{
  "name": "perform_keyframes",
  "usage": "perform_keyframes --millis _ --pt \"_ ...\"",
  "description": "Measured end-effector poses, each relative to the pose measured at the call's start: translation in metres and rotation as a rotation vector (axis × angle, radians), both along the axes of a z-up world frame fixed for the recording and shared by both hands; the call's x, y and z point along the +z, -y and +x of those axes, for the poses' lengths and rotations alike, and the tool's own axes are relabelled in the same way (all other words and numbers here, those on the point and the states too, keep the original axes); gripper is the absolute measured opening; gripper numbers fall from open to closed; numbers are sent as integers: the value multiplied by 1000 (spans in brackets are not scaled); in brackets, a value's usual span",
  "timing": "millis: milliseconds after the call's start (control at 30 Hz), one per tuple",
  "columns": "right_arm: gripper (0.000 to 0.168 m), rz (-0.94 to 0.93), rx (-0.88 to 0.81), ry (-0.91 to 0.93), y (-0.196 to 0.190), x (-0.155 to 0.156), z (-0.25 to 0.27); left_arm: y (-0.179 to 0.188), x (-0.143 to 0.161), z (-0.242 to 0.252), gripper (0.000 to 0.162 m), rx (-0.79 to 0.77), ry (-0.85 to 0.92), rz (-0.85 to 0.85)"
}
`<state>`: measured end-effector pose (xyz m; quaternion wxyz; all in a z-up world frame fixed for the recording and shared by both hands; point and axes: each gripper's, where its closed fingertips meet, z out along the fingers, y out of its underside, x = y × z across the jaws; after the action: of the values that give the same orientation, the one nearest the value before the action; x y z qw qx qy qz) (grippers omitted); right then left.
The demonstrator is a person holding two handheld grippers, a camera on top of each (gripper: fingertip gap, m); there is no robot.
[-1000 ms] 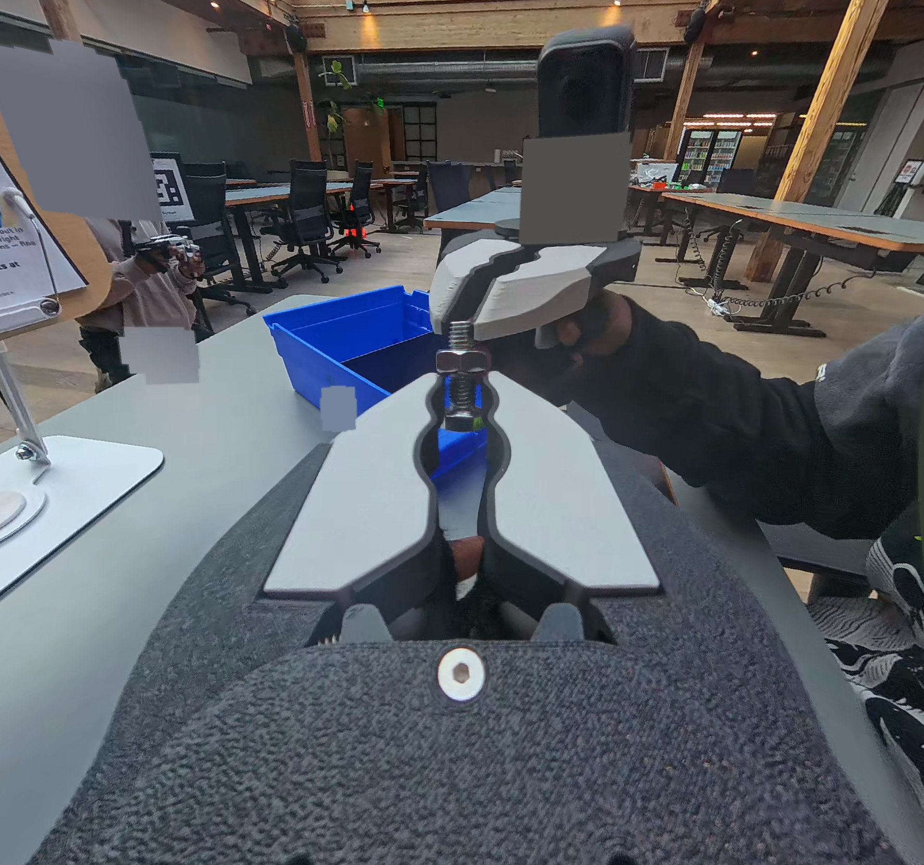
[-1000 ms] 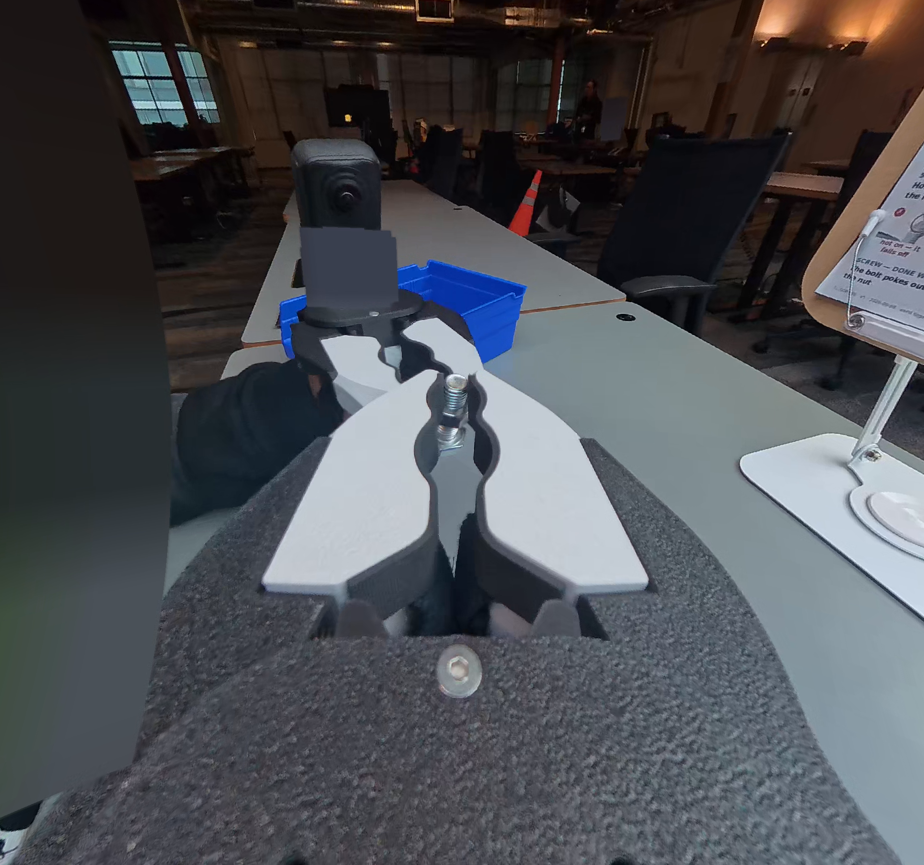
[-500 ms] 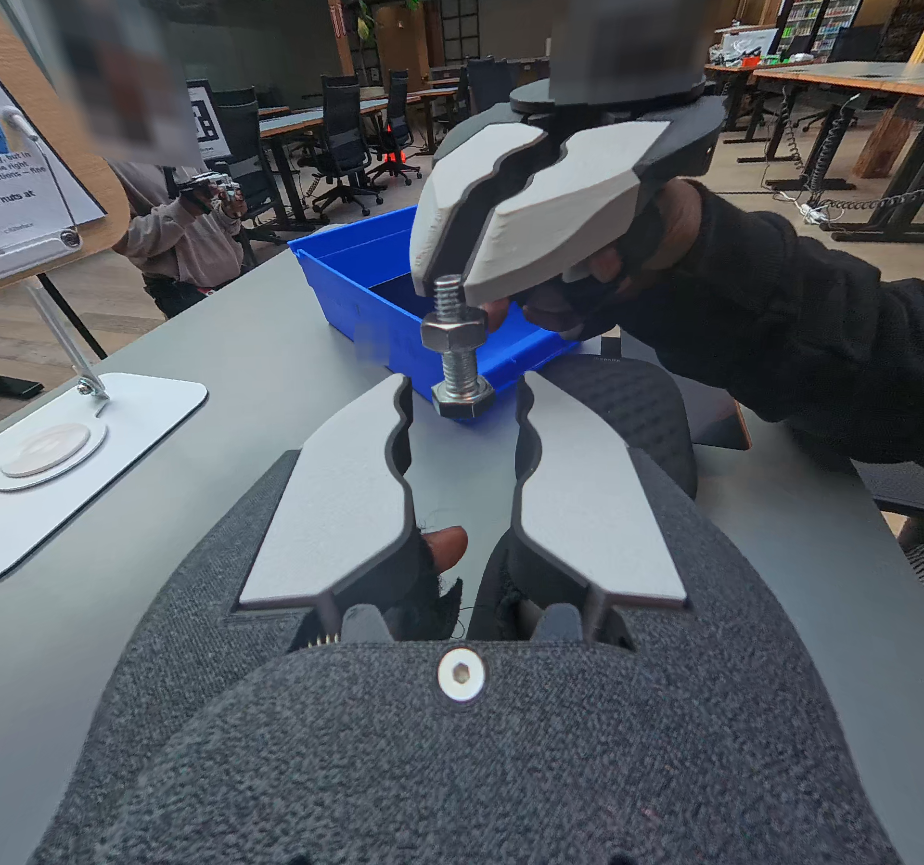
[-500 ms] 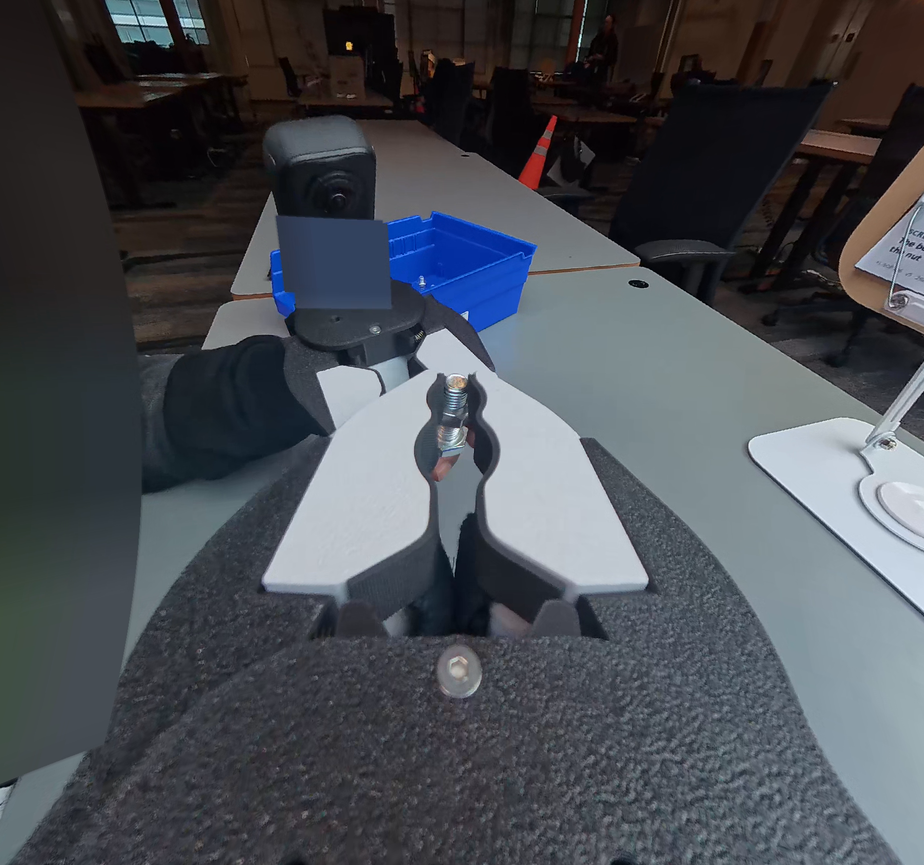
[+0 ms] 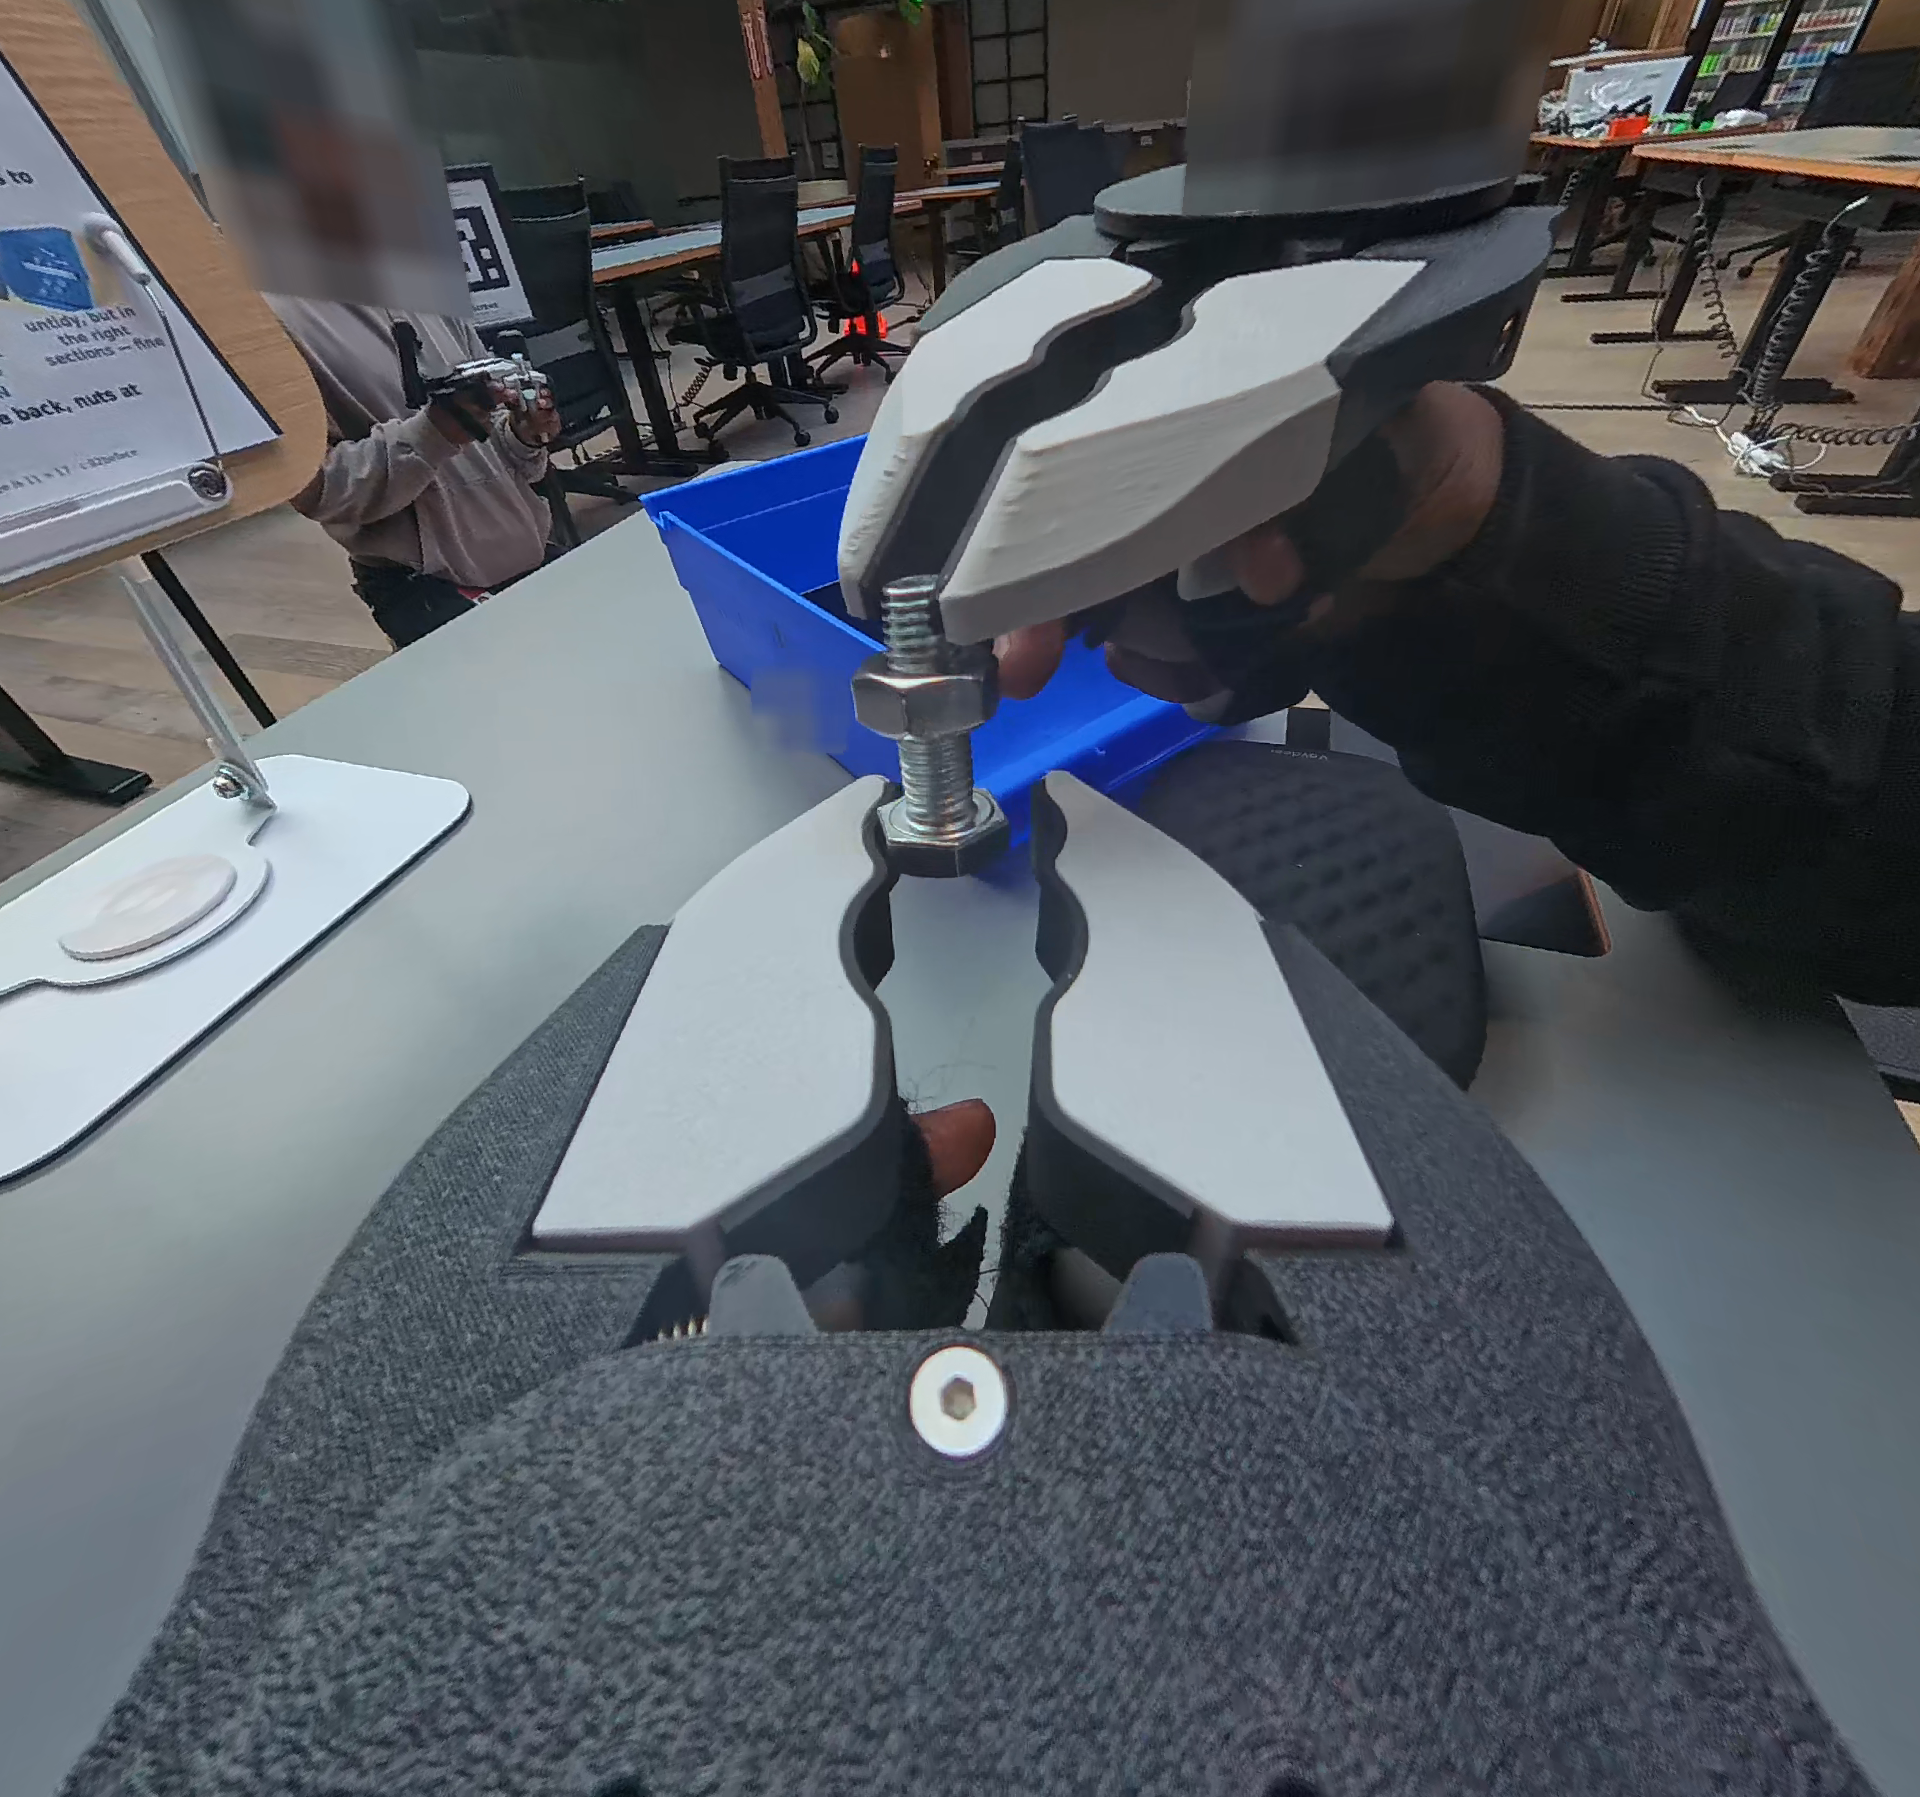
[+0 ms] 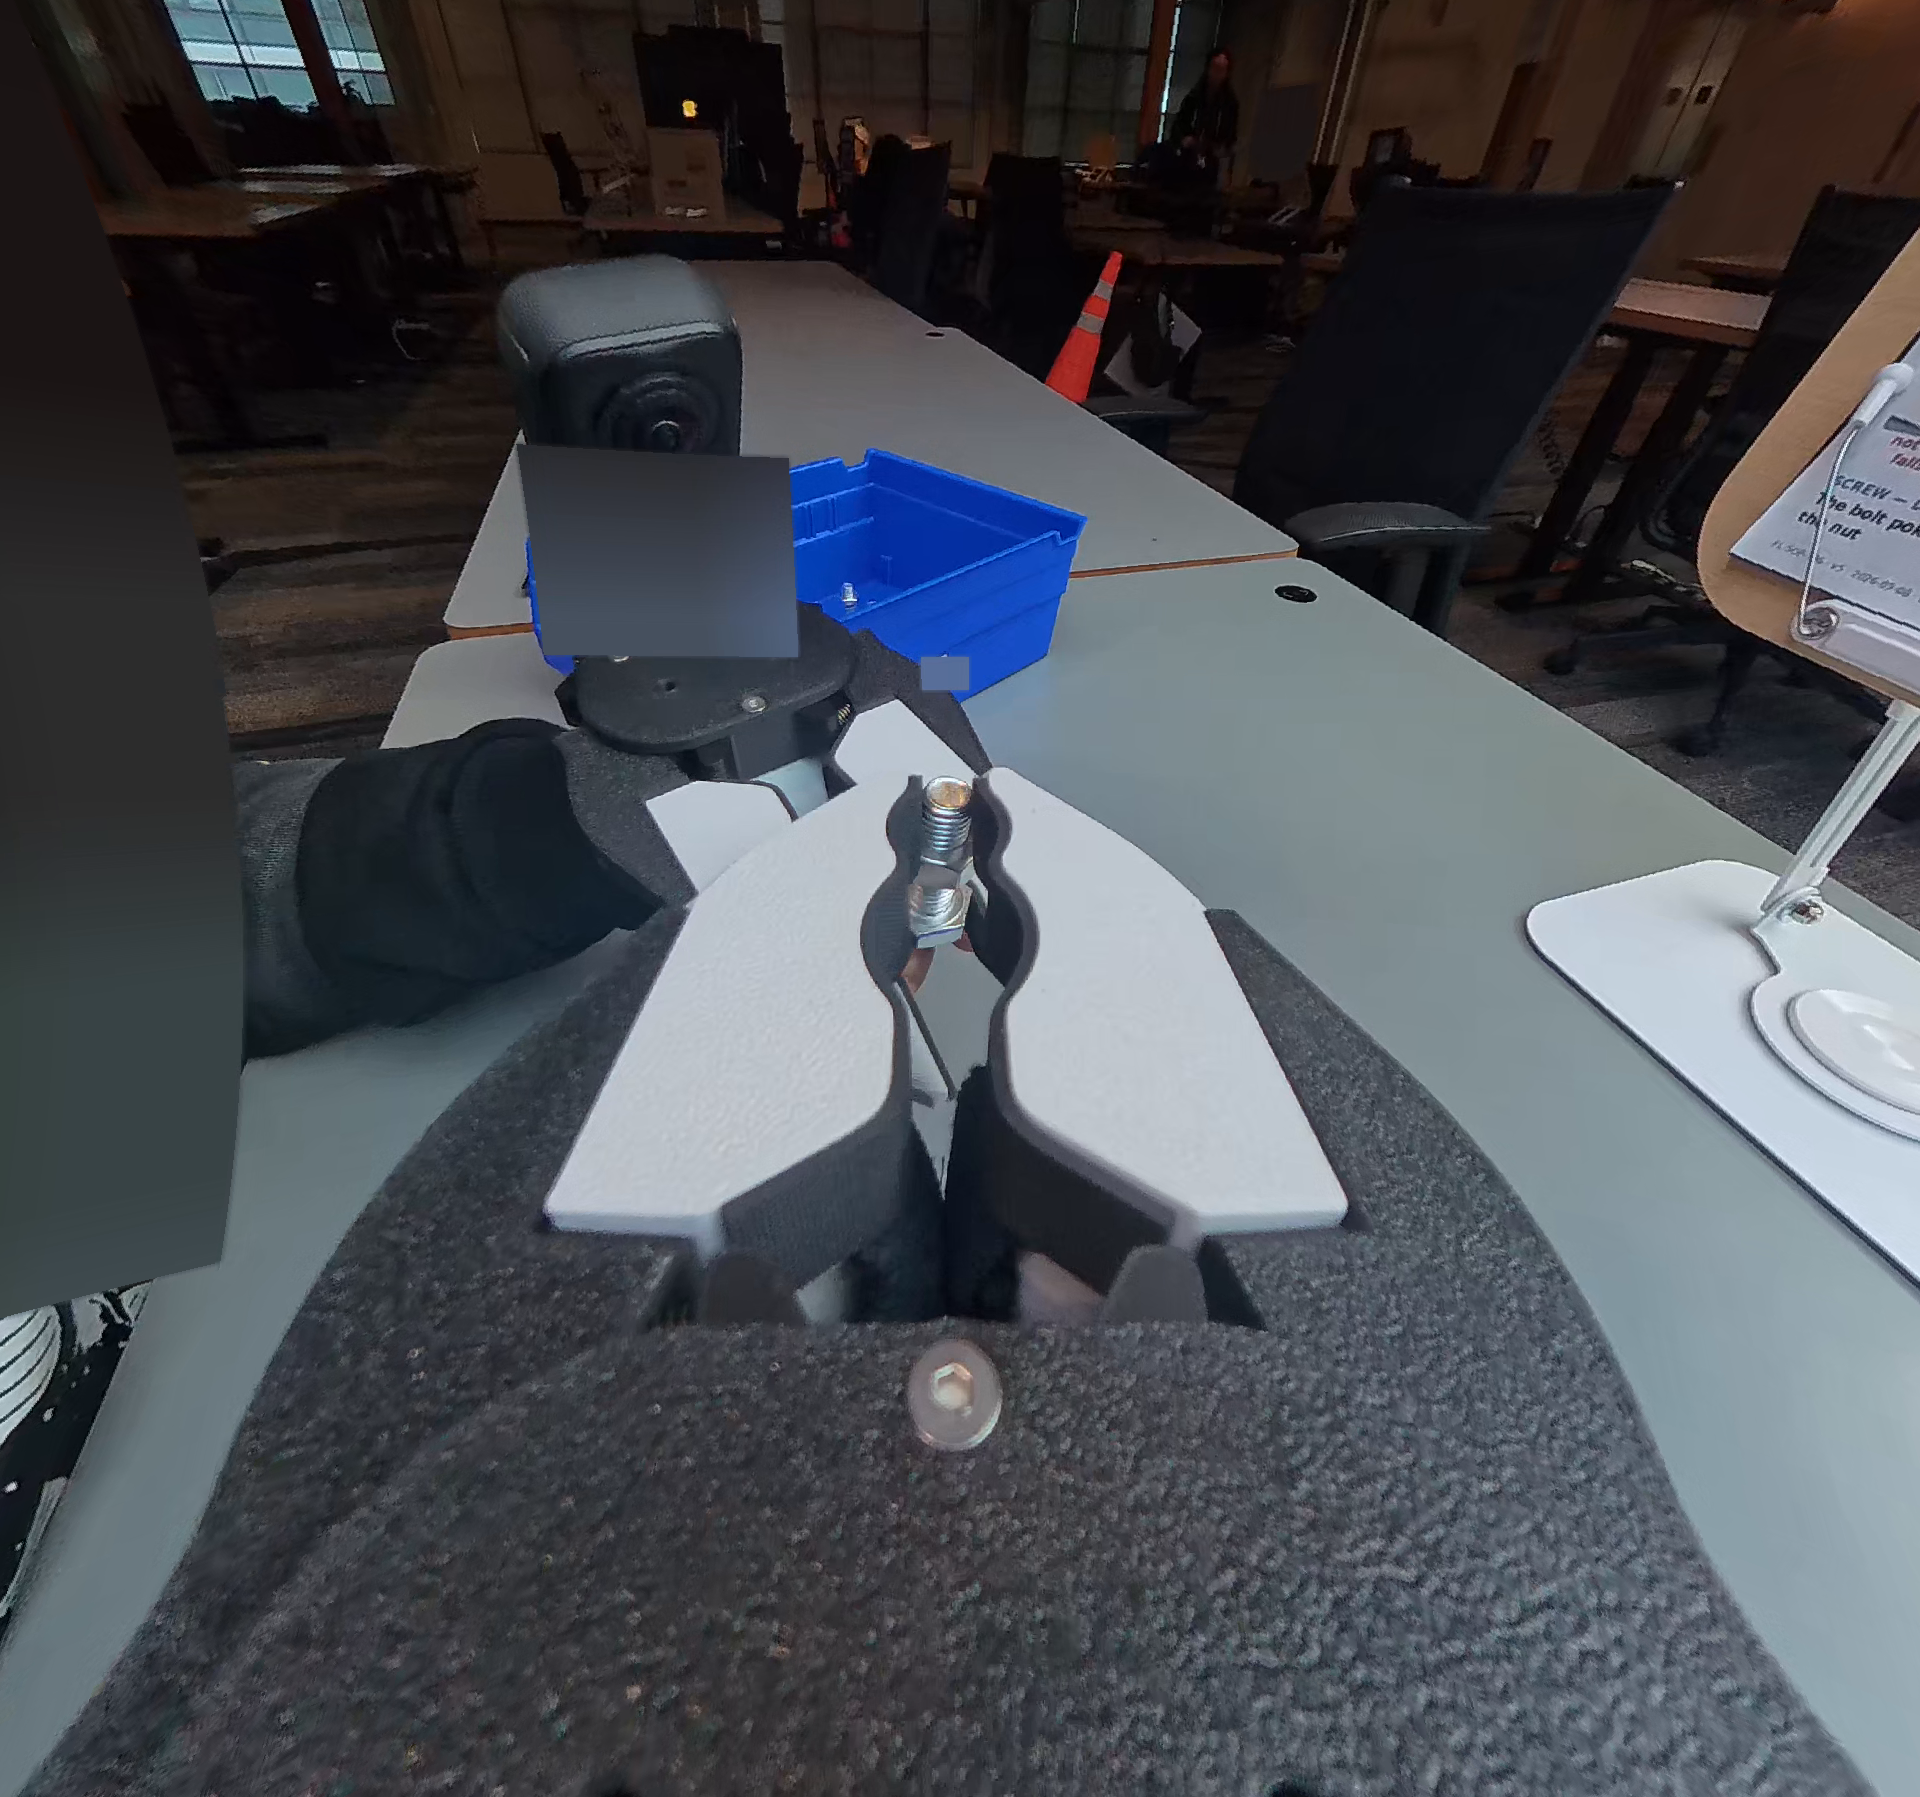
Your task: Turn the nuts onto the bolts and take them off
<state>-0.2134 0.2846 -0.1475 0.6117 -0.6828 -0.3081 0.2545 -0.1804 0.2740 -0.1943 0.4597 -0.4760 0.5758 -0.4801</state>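
A bolt pinched by its tip – one slip and it drops

The right tongs [image 5: 914, 594] are clamped on only the threaded tip of the bolt [image 5: 932, 760], whose nut [image 5: 923, 698] sits partway down the thread. The left tongs [image 5: 961, 833] stand parted, one finger brushing the bolt's hex head while the other stands clear. If the left closes off-centre or pushes sideways, I'd expect the bolt to tilt out of that shallow hold and fall to the table [image 5: 582, 708]. The blue bin [image 5: 769, 552] sits just behind at twelve o'clock, the white stand base [image 5: 208, 895] off at nine – neither blocks the grab.
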Motion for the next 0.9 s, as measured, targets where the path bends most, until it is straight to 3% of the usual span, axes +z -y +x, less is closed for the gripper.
perform_keyframes --millis 300,733,833,900 --pt "8 0 -24 7 -2 -2 2 -3 0 0 26 22 4 15" --pt "10 -4 8 -22 0 -5 -1 -1 0 1 15 -21 58 -29" --pt "60 -8 73 -95 5 -11 -3 0 -11 1 15 -72 66 -94" --pt "77 13 64 -99 1 -21 -1 3 -20 1 15 -104 69 -131"
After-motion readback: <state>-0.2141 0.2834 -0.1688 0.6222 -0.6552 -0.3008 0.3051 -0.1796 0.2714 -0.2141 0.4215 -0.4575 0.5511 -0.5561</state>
